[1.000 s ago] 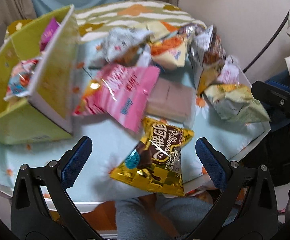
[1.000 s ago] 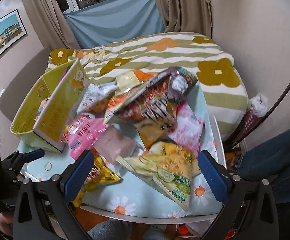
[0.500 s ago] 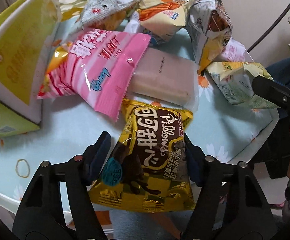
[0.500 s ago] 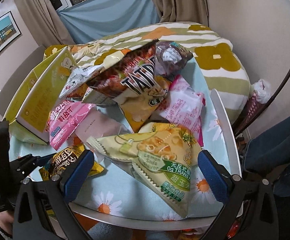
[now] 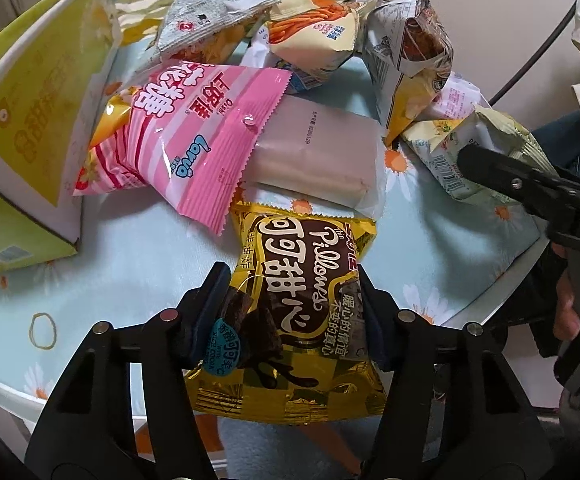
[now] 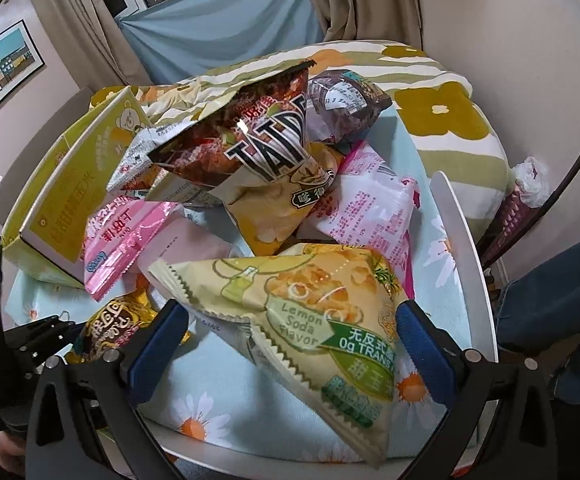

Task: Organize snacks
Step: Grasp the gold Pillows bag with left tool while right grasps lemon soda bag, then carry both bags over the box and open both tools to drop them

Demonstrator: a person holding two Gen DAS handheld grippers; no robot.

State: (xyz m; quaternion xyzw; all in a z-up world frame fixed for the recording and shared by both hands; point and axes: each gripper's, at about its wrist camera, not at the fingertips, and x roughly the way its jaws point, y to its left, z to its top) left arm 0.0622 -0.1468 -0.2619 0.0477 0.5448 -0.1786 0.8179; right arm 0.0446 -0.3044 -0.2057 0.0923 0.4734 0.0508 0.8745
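While left jaws pinch gold cocoa snack bag, seemingly dented | right jaws gape, empty

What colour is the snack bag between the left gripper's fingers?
Gold with a dark brown panel: the cocoa pillows bag, clearest in the left wrist view.

Left gripper tilted steeply down, fingers just closed in, pads pressing both sides of gold snack bag. Right gripper angled down, fingers spread wide, gripping nothing.
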